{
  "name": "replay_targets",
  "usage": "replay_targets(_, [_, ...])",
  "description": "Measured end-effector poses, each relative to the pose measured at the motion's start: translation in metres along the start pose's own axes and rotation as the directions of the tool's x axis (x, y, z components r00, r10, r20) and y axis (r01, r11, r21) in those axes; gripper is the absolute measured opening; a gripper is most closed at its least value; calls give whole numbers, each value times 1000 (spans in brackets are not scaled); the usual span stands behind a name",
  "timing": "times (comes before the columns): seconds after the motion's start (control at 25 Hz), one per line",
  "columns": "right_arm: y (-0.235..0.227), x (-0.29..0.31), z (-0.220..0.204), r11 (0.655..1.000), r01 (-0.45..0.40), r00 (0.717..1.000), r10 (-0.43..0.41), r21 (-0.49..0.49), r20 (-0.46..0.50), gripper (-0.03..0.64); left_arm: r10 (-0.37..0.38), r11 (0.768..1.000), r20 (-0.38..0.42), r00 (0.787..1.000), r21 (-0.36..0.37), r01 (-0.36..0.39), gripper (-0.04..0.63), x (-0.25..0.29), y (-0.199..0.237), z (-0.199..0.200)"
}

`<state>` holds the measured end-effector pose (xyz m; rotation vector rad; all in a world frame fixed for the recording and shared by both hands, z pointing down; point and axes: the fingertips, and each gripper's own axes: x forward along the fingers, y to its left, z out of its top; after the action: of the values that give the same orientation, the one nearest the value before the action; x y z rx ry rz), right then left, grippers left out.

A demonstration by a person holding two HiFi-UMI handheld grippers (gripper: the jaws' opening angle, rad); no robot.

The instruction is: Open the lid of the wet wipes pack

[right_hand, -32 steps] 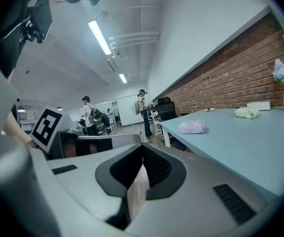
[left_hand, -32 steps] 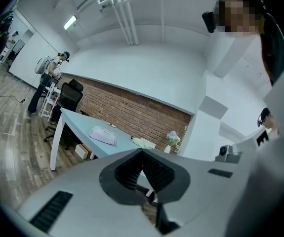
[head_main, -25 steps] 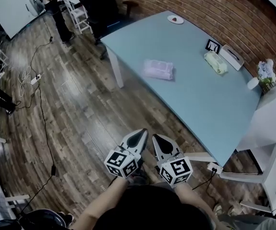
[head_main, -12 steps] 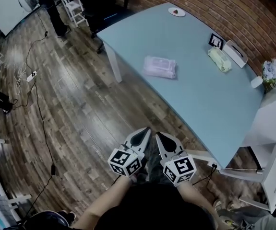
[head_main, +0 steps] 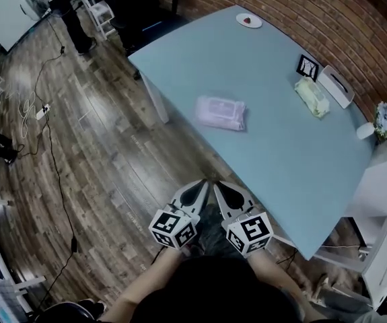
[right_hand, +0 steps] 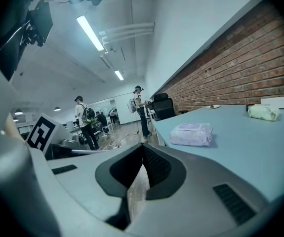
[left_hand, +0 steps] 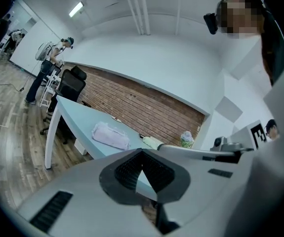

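Blue desk point(head_main: 280, 133) fills upper right of the head view, closer than a second ago. Wet wipes pack point(head_main: 221, 113) lies on it at centre frame, slid lower. Bottom centre: left hand-held gripper point(head_main: 198, 186) and right hand-held gripper point(head_main: 220, 187), both closed together, empty.

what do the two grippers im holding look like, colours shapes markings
The left gripper and right gripper match: pale grey shells that taper to a point, lined inside with black ribbed pads. Each has a white cube at its rear, printed with black square markers. The forearms behind them are bare, with no sleeves in view.
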<state>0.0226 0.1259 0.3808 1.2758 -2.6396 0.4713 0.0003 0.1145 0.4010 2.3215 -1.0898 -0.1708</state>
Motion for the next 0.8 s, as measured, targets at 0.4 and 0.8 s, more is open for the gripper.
replay_targets(0.4, [-56,36,6,1000,-8,999,8,16,-31,20,6,1000,-30,1000,-17,-6,11,62,24,3])
replay_targets(0.8, [-96,71,23,999,-41,998,42,20,-52,20,37,999,-25,999,-23,-37,11,107,48,24])
